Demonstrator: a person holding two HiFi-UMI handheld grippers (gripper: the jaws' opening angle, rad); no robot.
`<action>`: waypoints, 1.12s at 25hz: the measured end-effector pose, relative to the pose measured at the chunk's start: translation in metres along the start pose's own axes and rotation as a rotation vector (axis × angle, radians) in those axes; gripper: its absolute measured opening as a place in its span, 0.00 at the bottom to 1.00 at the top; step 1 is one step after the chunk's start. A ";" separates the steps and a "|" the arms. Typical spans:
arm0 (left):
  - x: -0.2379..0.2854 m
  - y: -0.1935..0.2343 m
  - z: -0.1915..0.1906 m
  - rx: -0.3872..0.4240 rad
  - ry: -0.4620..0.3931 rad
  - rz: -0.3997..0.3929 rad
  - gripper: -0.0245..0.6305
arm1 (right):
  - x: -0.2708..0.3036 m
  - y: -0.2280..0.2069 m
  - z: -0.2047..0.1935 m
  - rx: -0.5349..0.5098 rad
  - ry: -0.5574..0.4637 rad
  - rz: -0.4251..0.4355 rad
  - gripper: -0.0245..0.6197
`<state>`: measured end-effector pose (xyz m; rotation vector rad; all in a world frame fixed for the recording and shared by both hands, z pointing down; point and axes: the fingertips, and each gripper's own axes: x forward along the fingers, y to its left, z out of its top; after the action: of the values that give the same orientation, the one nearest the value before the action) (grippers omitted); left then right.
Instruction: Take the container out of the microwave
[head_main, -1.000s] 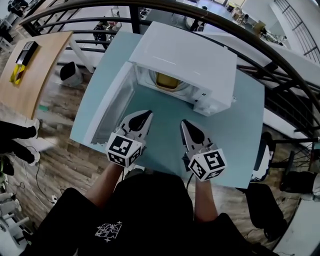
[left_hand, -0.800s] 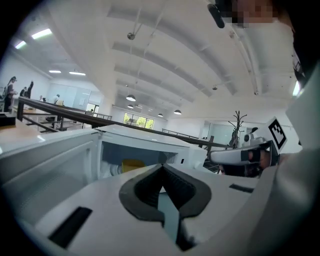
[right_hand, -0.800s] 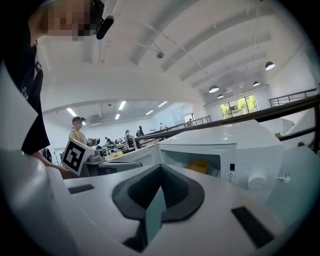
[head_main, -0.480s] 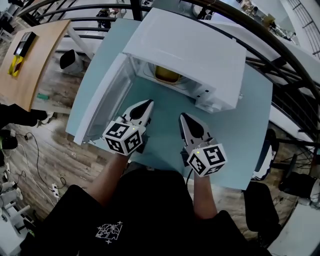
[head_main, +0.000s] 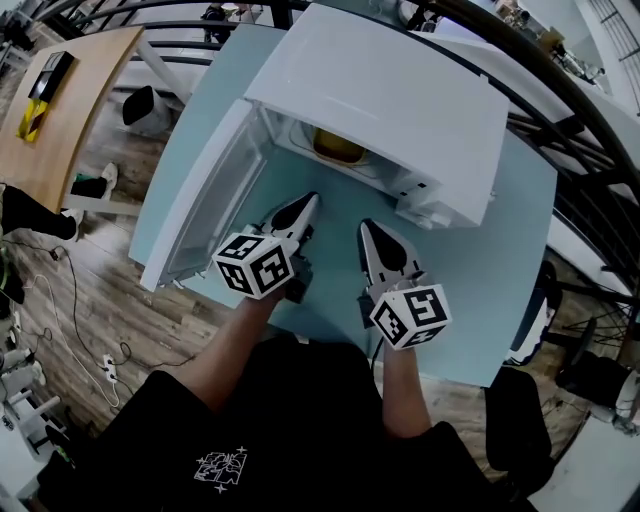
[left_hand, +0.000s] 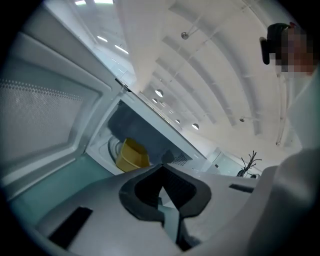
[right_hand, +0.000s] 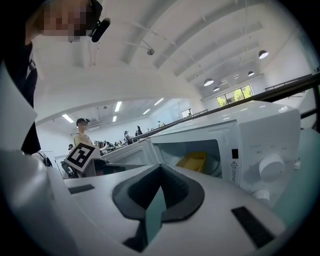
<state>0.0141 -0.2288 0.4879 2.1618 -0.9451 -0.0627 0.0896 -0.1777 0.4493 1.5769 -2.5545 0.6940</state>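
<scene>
The yellow container (head_main: 338, 147) sits deep in the cavity of the open white microwave (head_main: 400, 100), whose door (head_main: 200, 210) is swung out to the left. The container looks like a smooth, thin-walled plastic tub with rounded corners. It is probably light, fairly stiff and somewhat slippery, so take hold across its near rim. The left gripper (head_main: 308, 203) and right gripper (head_main: 366, 228) hang over the pale teal table (head_main: 335, 275), near the opening. Both have their jaws closed together and hold nothing.

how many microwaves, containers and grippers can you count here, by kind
microwave: 1
yellow container: 1
gripper: 2, the left gripper and the right gripper
total: 4
</scene>
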 end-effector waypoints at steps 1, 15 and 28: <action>0.003 0.002 -0.002 -0.023 -0.002 -0.001 0.05 | 0.002 -0.001 -0.001 0.003 -0.001 0.001 0.05; 0.032 0.040 -0.010 -0.338 -0.094 0.041 0.05 | 0.019 -0.018 -0.007 0.020 0.010 0.010 0.05; 0.058 0.059 -0.020 -0.521 -0.179 0.060 0.05 | 0.025 -0.043 -0.016 0.055 0.031 0.045 0.05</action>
<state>0.0272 -0.2798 0.5547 1.6638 -0.9662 -0.4314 0.1117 -0.2081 0.4852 1.5167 -2.5775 0.7936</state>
